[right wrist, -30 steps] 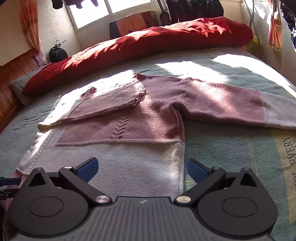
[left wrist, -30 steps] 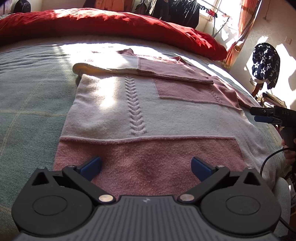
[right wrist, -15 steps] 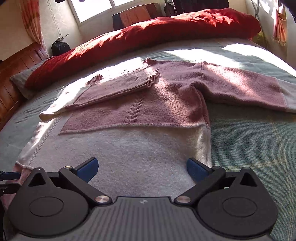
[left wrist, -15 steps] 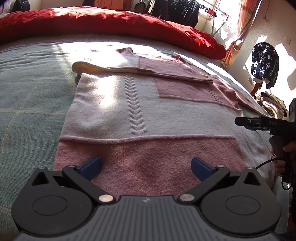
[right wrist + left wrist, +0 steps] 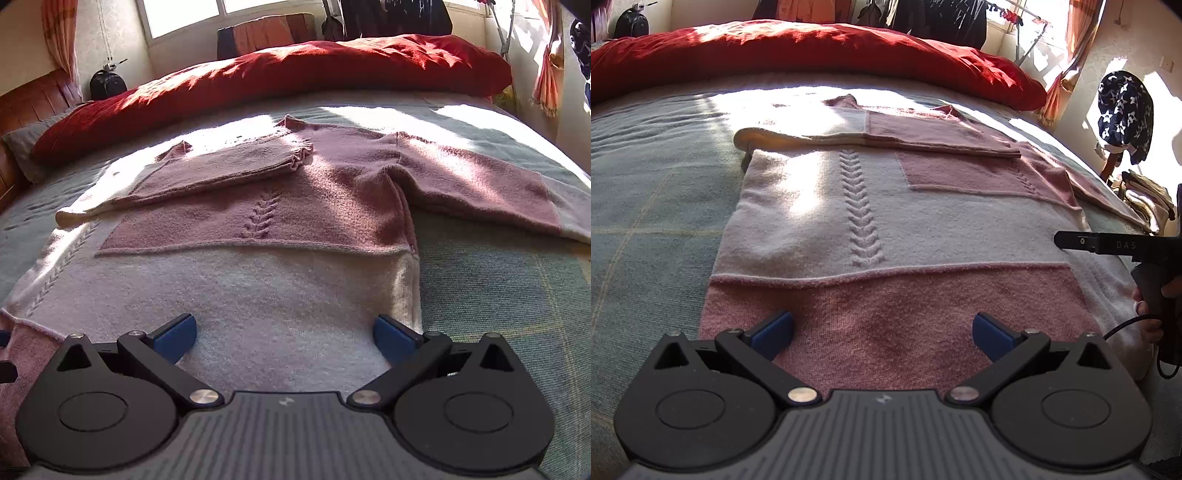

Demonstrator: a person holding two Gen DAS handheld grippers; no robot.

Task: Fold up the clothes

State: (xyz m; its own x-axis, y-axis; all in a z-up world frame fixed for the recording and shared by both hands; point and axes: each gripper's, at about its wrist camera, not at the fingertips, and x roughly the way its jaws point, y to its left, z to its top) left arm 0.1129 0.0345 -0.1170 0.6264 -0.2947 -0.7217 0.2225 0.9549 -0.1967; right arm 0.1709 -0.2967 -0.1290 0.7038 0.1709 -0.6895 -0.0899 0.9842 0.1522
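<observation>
Sunlight falls in bright patches across a bed (image 5: 646, 206) covered with a grey-green checked blanket, and a red duvet (image 5: 280, 74) is bunched along its far side below a window where dark clothes hang. On the blanket lies a pink and cream sweater (image 5: 886, 229), spread flat with a cable-knit stripe running up its middle. One sleeve (image 5: 221, 166) is folded across the chest, its ruffled cuff resting near the collar, while the other sleeve (image 5: 491, 192) stretches out to the right in the right wrist view, lying on the blanket. The left gripper (image 5: 882, 328) hovers low over the pink band at the near hem, its blue-padded jaws spread wide apart and holding nothing. The right gripper (image 5: 284, 332) sits over the cream part of the body near the sweater's right side edge, its jaws likewise wide apart and empty. In the left wrist view the right gripper's black body shows at the right edge, gripped by a hand (image 5: 1152, 306) with a cable trailing below it. Far right in that view, a dark star-printed garment (image 5: 1124, 107) hangs over a chair by the sunlit wall.
</observation>
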